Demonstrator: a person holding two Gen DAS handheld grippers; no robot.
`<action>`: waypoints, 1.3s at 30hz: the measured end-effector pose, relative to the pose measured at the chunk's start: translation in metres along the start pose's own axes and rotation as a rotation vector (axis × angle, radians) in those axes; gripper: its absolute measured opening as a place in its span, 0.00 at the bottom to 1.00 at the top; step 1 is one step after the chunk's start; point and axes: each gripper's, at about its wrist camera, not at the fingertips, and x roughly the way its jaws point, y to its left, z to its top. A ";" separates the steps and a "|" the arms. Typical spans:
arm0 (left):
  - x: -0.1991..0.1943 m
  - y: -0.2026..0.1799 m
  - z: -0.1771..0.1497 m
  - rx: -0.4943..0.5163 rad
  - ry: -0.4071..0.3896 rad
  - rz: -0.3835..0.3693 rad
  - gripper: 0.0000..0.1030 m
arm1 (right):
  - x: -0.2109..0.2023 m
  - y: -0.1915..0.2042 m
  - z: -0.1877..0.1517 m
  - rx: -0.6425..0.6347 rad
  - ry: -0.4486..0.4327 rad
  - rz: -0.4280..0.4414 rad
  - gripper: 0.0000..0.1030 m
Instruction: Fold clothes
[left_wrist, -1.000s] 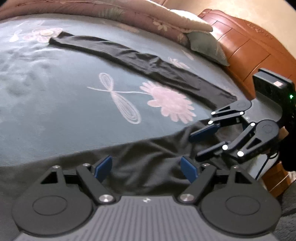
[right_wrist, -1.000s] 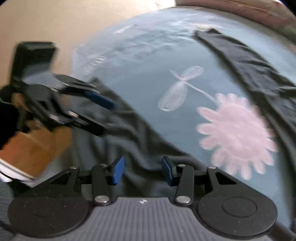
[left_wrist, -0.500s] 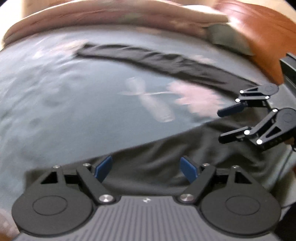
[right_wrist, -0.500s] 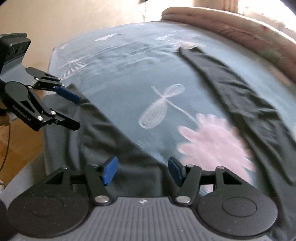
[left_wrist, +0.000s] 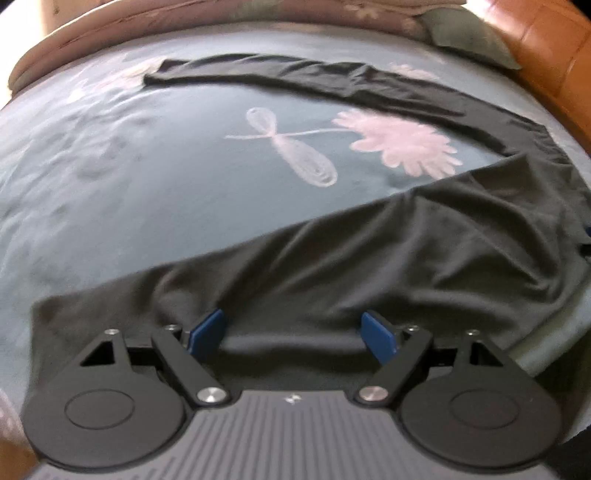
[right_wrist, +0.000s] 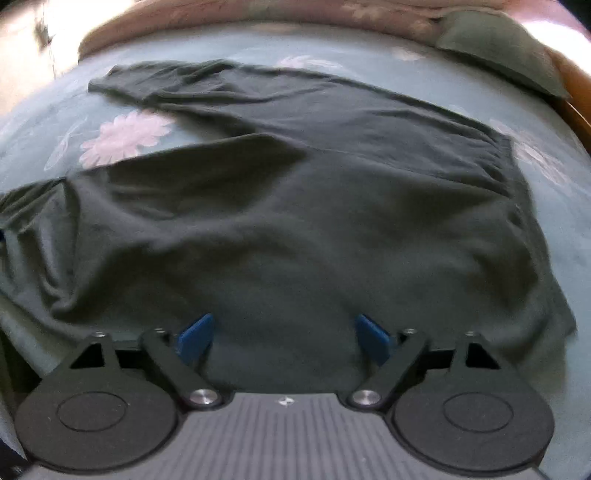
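A pair of black trousers (left_wrist: 369, 251) lies spread on a blue-grey bedspread (left_wrist: 110, 177) printed with pink flowers. One leg (left_wrist: 332, 85) stretches across the far side, the other runs along the near edge. My left gripper (left_wrist: 293, 334) is open just above the near leg's cloth, nothing between its blue pads (left_wrist: 205, 328). In the right wrist view the trousers (right_wrist: 295, 206) fill the middle, waist part nearest. My right gripper (right_wrist: 282, 334) hangs open over that cloth, holding nothing.
A rolled pinkish quilt (left_wrist: 184, 14) and a green pillow (left_wrist: 469, 33) lie along the far side of the bed. A brown wooden headboard (left_wrist: 554, 48) rises at the right. The pillow (right_wrist: 502, 48) also shows in the right wrist view.
Both grippers have swung and pulled apart: the right gripper has left the left view, and the right view has turned from the leg to the waist part. Both stay open.
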 end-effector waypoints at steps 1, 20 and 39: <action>-0.002 0.000 0.001 -0.002 0.012 0.010 0.80 | -0.003 -0.006 -0.004 0.020 -0.001 -0.001 0.91; -0.001 -0.187 0.068 0.361 -0.083 -0.090 0.82 | 0.012 -0.082 0.041 0.217 -0.102 -0.175 0.94; 0.034 -0.220 0.057 0.265 0.022 -0.117 0.89 | -0.005 -0.100 -0.006 0.184 -0.157 -0.185 1.00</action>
